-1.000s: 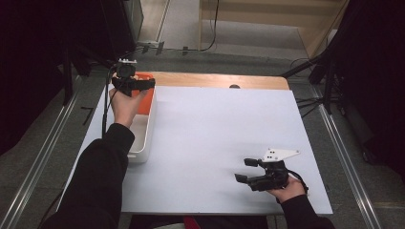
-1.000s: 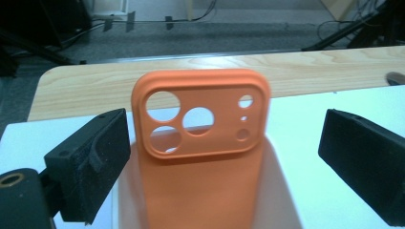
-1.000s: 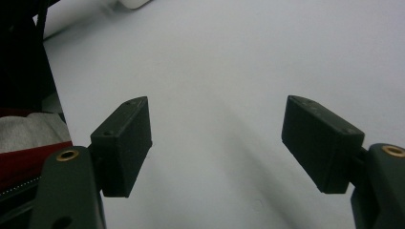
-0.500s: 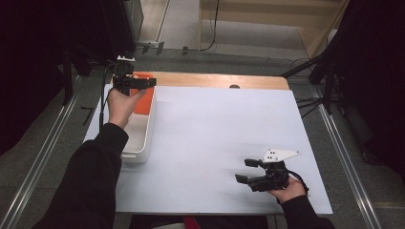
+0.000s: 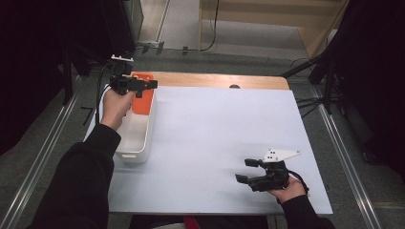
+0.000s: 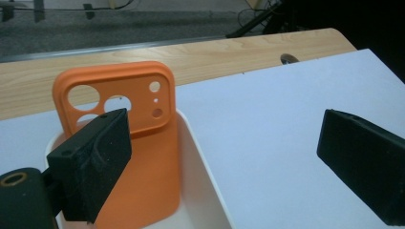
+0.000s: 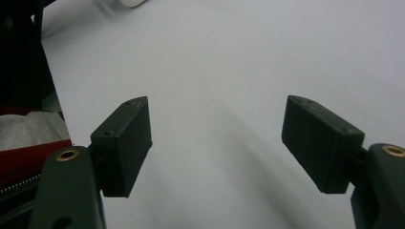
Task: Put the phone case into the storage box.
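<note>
An orange phone case (image 5: 142,99) (image 6: 143,157) stands tilted against the far end of a white bin (image 5: 139,138) (image 6: 203,167) at the table's left side. My left gripper (image 5: 143,86) (image 6: 224,138) hovers just above that end of the bin, jaws wide open and nothing between them. The case sits behind and below the left jaw, apart from it. Near the front right of the white mat (image 5: 215,129), my right gripper (image 5: 244,171) (image 7: 217,129) rests low, open, with only bare mat between its jaws.
A strip of wooden tabletop (image 5: 215,80) with a small dark hole (image 5: 234,86) runs along the far edge. Metal rails (image 5: 47,152) flank the table on the floor. Dark equipment and cables stand beyond the far left corner.
My left hand has lifted slightly above the bin, still open; the orange case stays in the bin. The right gripper has not moved.
</note>
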`<state>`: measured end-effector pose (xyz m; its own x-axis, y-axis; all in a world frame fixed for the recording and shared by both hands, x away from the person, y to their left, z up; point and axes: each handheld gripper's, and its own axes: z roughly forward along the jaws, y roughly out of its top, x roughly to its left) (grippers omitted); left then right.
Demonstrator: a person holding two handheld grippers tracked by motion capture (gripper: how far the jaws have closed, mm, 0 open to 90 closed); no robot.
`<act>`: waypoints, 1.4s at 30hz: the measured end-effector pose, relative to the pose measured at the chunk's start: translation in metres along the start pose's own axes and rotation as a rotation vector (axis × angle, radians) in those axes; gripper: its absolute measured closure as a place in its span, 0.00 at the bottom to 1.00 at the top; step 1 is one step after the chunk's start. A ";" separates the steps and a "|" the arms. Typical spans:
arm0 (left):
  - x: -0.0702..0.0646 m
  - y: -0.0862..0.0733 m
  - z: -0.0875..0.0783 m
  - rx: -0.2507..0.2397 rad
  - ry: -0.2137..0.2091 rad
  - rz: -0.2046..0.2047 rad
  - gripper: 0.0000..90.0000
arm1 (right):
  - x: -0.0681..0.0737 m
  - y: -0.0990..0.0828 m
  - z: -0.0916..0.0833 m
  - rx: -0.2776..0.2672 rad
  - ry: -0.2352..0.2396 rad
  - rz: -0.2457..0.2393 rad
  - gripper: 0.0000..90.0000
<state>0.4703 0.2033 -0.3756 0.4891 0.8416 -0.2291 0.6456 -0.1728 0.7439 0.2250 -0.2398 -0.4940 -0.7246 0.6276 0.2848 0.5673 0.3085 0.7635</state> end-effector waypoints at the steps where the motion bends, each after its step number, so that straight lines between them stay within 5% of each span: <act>1: -0.001 -0.001 -0.001 0.006 -0.006 0.008 0.05 | 0.000 0.000 0.000 0.000 -0.001 -0.001 0.27; 11: -0.009 -0.006 -0.008 0.038 -0.077 0.069 0.05 | 0.001 0.001 0.001 0.000 0.000 -0.005 0.27; 17: -0.012 -0.009 -0.017 0.046 -0.161 0.123 0.05 | 0.001 0.001 0.001 0.001 0.000 -0.008 0.27; 21: -0.012 -0.011 -0.022 0.038 -0.229 0.119 0.05 | 0.002 0.001 0.001 -0.005 -0.004 -0.004 0.27; 25: -0.017 -0.014 -0.028 0.056 -0.245 0.160 0.05 | 0.001 0.001 0.001 -0.002 -0.005 -0.002 0.27; 29: -0.021 -0.018 -0.034 0.058 -0.270 0.138 0.08 | 0.002 0.001 0.001 -0.002 -0.004 -0.005 0.27; 42: -0.027 -0.031 -0.046 0.069 -0.326 0.188 0.08 | 0.002 0.001 0.001 0.000 -0.006 -0.004 0.27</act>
<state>0.4101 0.2091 -0.3641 0.7567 0.5865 -0.2889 0.5595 -0.3522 0.7503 0.2242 -0.2377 -0.4935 -0.7244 0.6308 0.2780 0.5645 0.3113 0.7645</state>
